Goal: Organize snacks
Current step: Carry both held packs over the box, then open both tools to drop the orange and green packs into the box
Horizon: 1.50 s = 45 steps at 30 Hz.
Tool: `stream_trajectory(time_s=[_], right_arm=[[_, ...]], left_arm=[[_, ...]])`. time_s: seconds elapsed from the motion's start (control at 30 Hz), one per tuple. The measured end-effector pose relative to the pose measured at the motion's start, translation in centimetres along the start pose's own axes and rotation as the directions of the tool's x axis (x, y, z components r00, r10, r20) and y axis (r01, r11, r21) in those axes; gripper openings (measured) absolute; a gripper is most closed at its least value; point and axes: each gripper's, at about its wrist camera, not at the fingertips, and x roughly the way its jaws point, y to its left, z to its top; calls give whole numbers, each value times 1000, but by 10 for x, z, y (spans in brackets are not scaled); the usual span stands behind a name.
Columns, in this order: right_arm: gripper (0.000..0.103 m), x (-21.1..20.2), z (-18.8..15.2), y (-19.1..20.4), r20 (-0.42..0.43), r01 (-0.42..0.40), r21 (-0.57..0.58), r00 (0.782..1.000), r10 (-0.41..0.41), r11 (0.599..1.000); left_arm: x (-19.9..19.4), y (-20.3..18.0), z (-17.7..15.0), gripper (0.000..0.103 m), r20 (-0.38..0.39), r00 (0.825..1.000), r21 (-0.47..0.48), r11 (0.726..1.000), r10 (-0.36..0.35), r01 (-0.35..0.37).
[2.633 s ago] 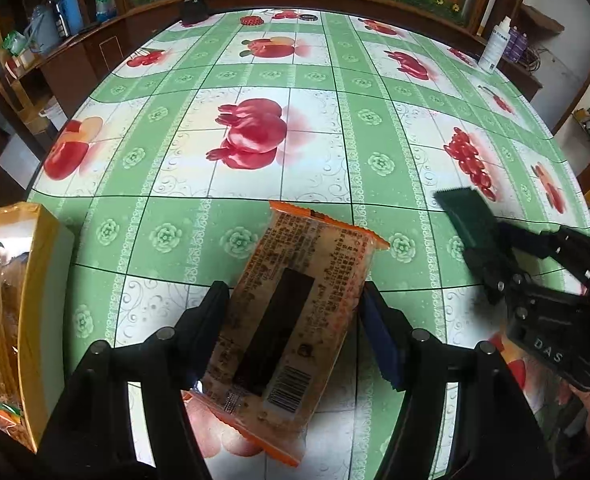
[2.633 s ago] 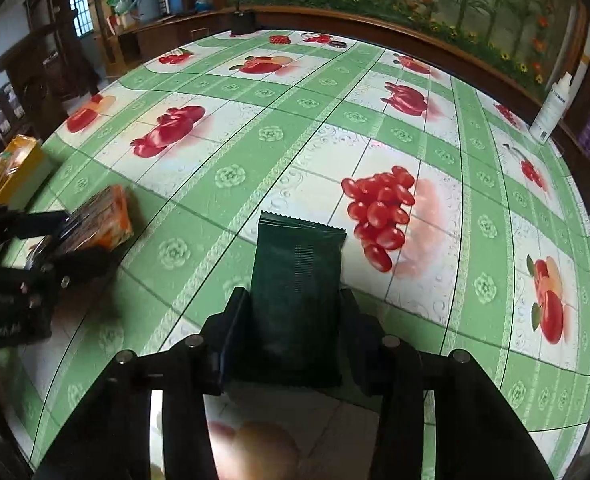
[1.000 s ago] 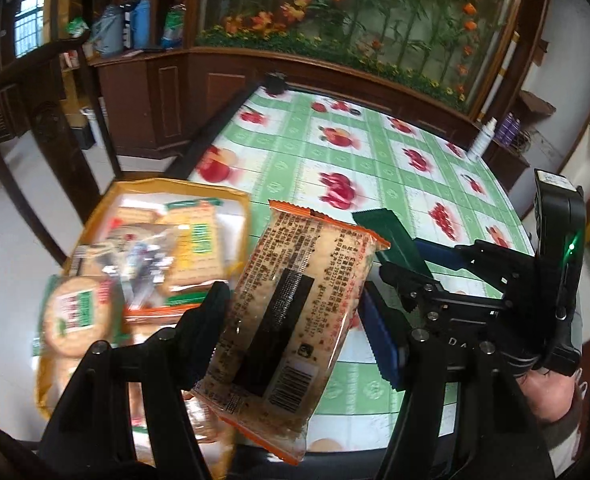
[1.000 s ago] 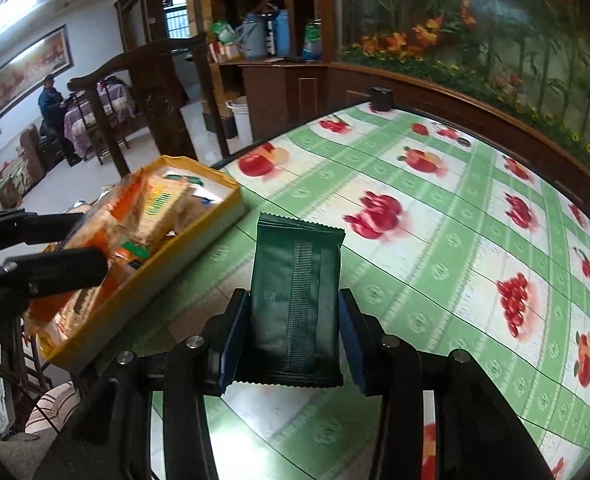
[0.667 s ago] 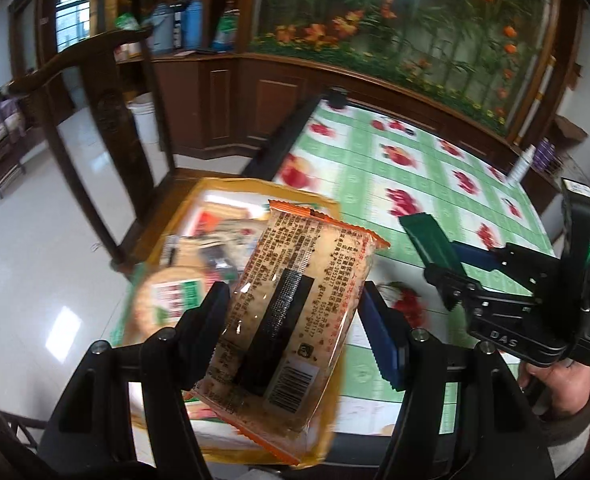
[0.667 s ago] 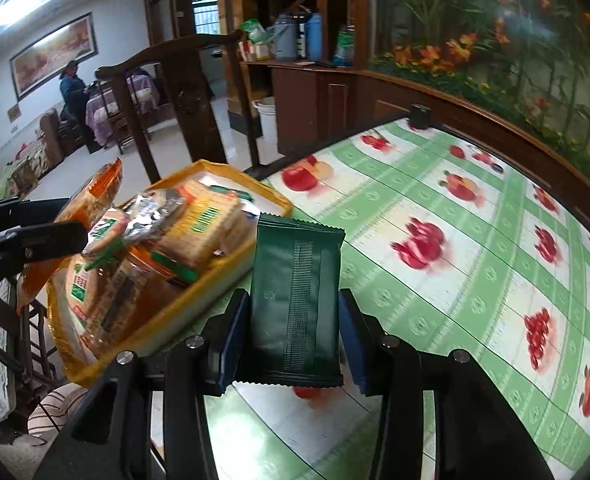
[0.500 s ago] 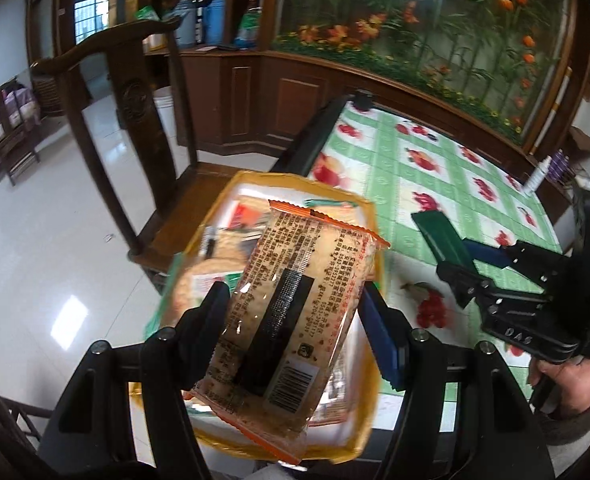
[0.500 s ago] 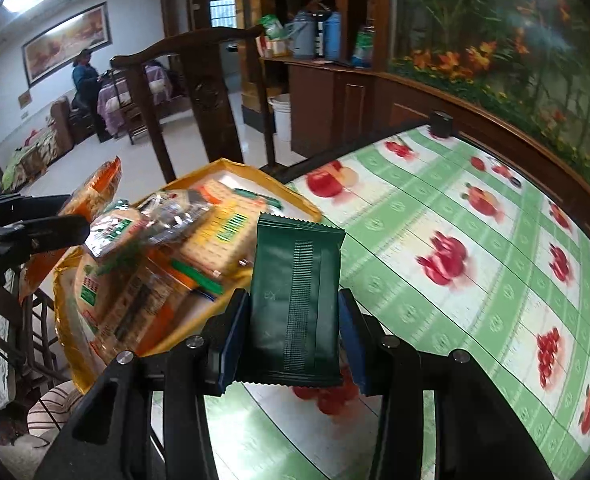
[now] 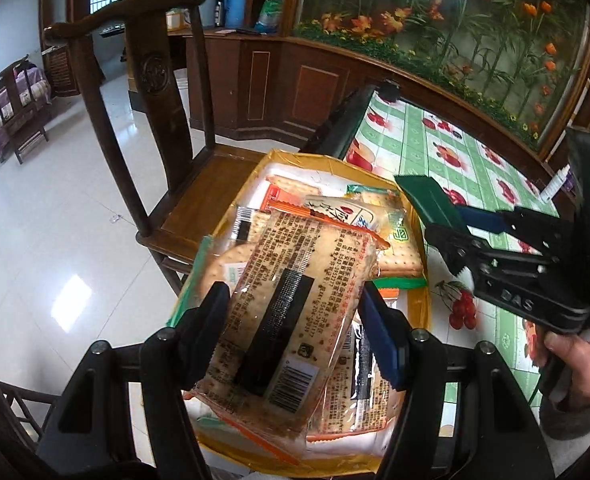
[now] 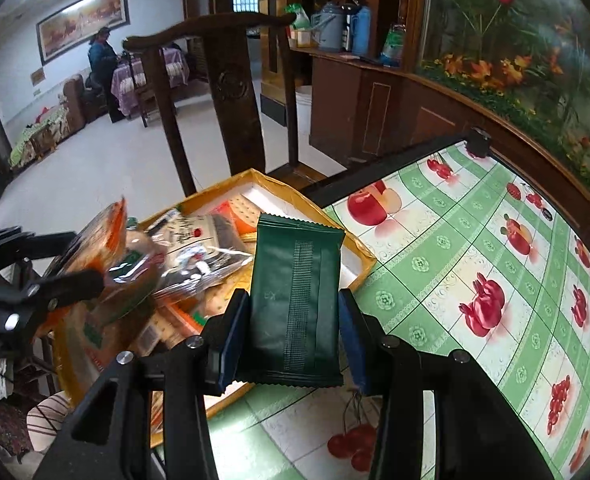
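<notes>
My left gripper (image 9: 295,320) is shut on an orange-edged cracker packet (image 9: 299,312) and holds it above the yellow tray (image 9: 421,312), which is full of snack packets. My right gripper (image 10: 295,332) is shut on a dark green packet (image 10: 295,300) and holds it over the tray's near right corner (image 10: 359,256). The right gripper with its green packet (image 9: 427,200) shows at the right in the left wrist view. The left gripper with its cracker packet (image 10: 95,240) shows at the left in the right wrist view.
The tray sits at the edge of a table with a green fruit-print cloth (image 10: 475,260). A dark wooden chair (image 9: 155,120) stands beside the table behind the tray. A wooden cabinet (image 10: 375,100) with flasks is farther back.
Both grippers have swung left from over the table to above the tray, each still holding its packet. The tray and chair have come into full view.
</notes>
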Motion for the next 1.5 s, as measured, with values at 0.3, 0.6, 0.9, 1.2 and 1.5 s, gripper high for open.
stream_trajectory(time_s=[0.3, 0.6, 0.9, 1.2, 1.5], right_arm=[[44, 30, 4, 12, -56, 7, -37, 998, -9, 999], [54, 21, 3, 24, -37, -38, -78, 999, 35, 996], [62, 6, -1, 9, -9, -41, -12, 999, 41, 999], [66, -5, -18, 3, 11, -35, 30, 999, 35, 999], [78, -19, -32, 5, 53, 41, 74, 998, -45, 996]], left_arm=[[18, -7, 8, 67, -11, 1000, 23, 1000, 11, -11], [11, -14, 8, 67, -4, 1000, 45, 999, -12, 12], [7, -20, 2, 67, 4, 1000, 51, 999, -15, 14], [-4, -27, -2, 73, 52, 998, 58, 998, 29, -32], [-15, -38, -9, 87, 170, 977, 50, 989, 131, -141]])
